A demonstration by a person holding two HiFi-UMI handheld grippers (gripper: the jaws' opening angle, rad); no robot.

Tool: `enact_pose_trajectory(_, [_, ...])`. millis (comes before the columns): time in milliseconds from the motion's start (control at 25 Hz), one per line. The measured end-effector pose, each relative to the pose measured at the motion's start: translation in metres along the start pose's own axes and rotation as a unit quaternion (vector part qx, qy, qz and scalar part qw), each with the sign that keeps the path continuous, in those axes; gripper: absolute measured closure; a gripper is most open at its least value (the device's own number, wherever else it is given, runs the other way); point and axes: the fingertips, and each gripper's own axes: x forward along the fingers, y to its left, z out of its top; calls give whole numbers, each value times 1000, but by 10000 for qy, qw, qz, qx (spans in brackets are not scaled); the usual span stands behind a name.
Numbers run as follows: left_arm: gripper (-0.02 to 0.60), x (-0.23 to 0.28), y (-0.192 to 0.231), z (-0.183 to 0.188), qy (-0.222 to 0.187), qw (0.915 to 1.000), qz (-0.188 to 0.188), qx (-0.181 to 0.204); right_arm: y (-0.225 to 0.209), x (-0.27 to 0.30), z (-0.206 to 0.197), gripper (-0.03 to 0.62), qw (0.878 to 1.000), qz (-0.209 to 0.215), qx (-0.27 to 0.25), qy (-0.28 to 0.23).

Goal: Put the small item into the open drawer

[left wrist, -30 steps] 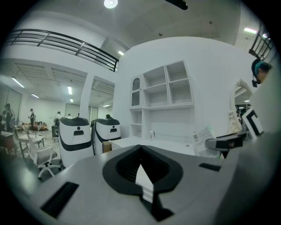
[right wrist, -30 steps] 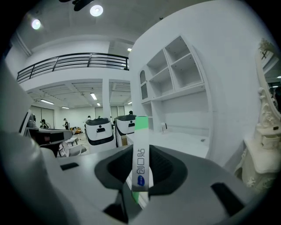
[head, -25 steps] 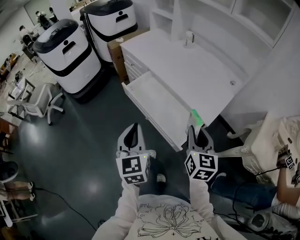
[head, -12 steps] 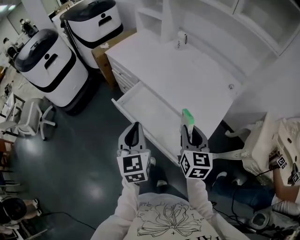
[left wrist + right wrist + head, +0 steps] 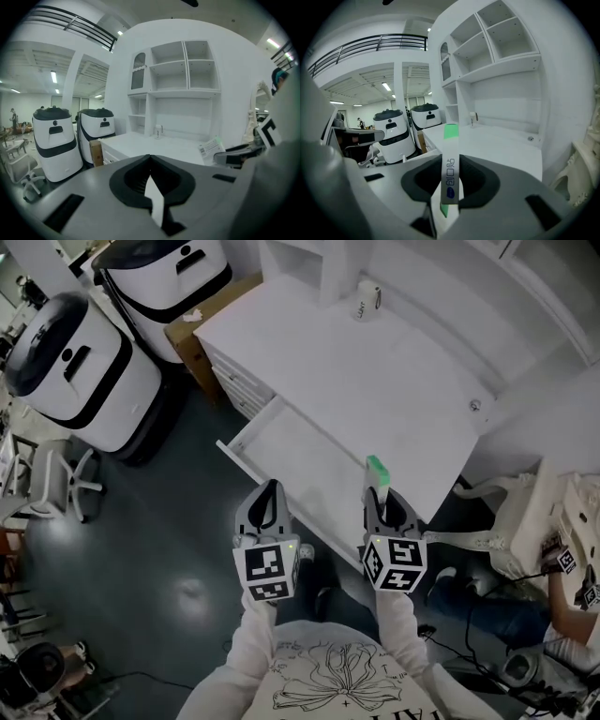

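My right gripper (image 5: 380,501) is shut on a small flat white packet with a green end (image 5: 377,468). In the right gripper view the packet (image 5: 450,176) stands upright between the jaws. Its green end hangs near the front edge of the white desk (image 5: 394,381), to the right of the open drawer (image 5: 292,457). The drawer is pulled out toward me and looks empty. My left gripper (image 5: 270,499) is held over the dark floor just in front of the drawer, jaws together on nothing. The left gripper view shows its jaws (image 5: 150,158) meeting at the tip.
A small white bottle (image 5: 366,302) stands at the back of the desk, and a small metal knob (image 5: 475,405) lies near its right end. Two white robot units (image 5: 70,362) and a cardboard box (image 5: 202,320) stand left of the desk. A white chair (image 5: 58,486) stands at far left, and a seated person (image 5: 553,568) at right.
Both grippers have come closer to the desk and drawer, the packet still held in the right one. The desk and drawer now sit more centrally in the head view.
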Motion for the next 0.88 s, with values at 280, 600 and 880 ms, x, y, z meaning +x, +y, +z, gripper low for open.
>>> enact_pose_trajectory(280, [579, 34, 9, -26, 309, 9994, -172, 12, 3, 37, -33, 503, 9990, -18, 10, 452])
enact_pose_trajectory(600, [579, 56, 15, -63, 714, 9973, -180, 9, 1, 68, -82, 503, 9945, 68, 59, 1042])
enact_pose_trajectory(880, [580, 71, 11, -90, 974, 9952, -91, -40, -12, 92, -128, 503, 9864, 195, -65, 1632])
